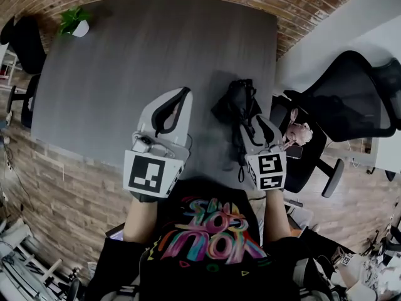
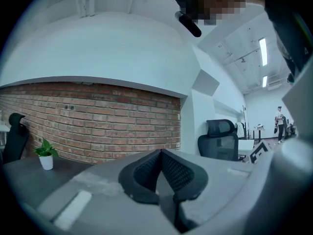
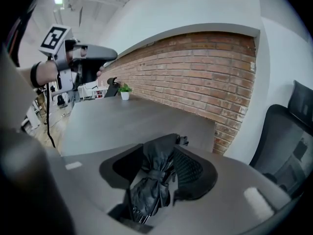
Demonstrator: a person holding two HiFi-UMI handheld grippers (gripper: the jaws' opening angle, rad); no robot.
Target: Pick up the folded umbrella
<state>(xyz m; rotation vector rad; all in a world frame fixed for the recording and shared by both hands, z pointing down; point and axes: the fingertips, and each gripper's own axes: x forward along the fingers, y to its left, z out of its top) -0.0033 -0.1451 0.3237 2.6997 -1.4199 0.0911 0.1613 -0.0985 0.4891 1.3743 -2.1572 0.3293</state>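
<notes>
The folded black umbrella [image 1: 237,108] lies on the grey table [image 1: 125,61] near its right front edge, its strap hanging over the edge. My right gripper [image 1: 254,125] is around its near end. In the right gripper view the umbrella [image 3: 154,180] runs between the two jaws; it leans against the right pad [image 3: 188,168], while a dark gap shows beside the left pad, so the right gripper [image 3: 161,153] stands open. My left gripper [image 1: 180,96] hovers to the left of the umbrella, apart from it. Its jaws meet at the tip [image 2: 160,153] with nothing in them.
A small potted plant [image 1: 75,21] stands at the table's far left corner. A brick wall [image 3: 195,77] runs behind the table. A black office chair [image 1: 351,93] stands to the right of the table, close to my right arm. The floor is brick-patterned.
</notes>
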